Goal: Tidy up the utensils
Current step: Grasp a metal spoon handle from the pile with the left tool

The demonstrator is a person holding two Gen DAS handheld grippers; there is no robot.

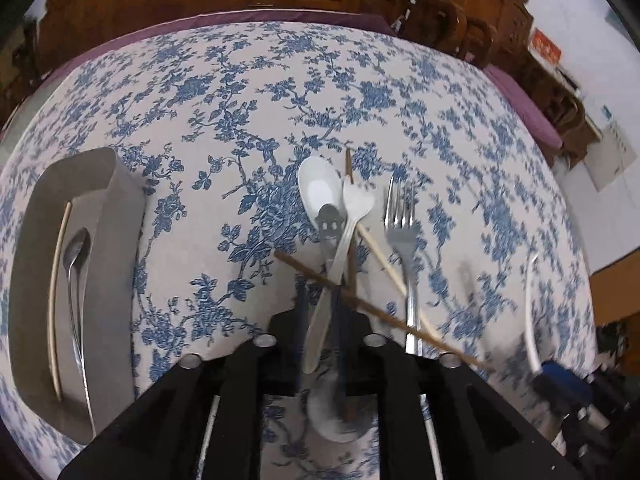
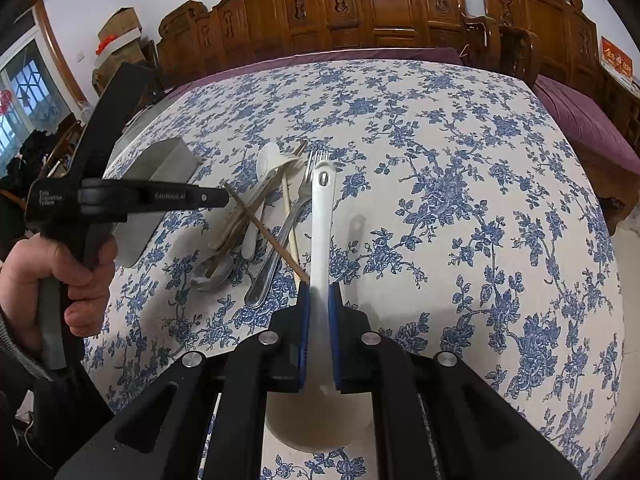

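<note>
Right wrist view, nearest first: the right gripper point(image 2: 319, 292) has its blue-padded jaws closed on the handle of a white plastic ladle point(image 2: 322, 216), whose bowl hangs below the fingers and whose handle end points away over the blue-and-white floral tablecloth point(image 2: 460, 184). Just beyond and to the left lies the heap of loose cutlery: a steel fork point(image 2: 280, 236), a pale chopstick point(image 2: 289, 216), a brown wooden chopstick point(image 2: 264, 232) lying crosswise, and a white plastic spoon point(image 2: 267, 164). A hand point(image 2: 64, 276) at the left edge grips the black left gripper point(image 2: 218, 199), whose tip sits over the heap.

From the left wrist view, the left gripper's jaws stand narrowly apart around blurred handles of the pile; whether the pads press on anything cannot be told. Farther left sits a grey tray point(image 1: 116, 216) holding a metal spoon point(image 1: 76, 264) and a light chopstick point(image 1: 60, 280). Carved wooden furniture point(image 2: 360, 4) stands behind the table.
</note>
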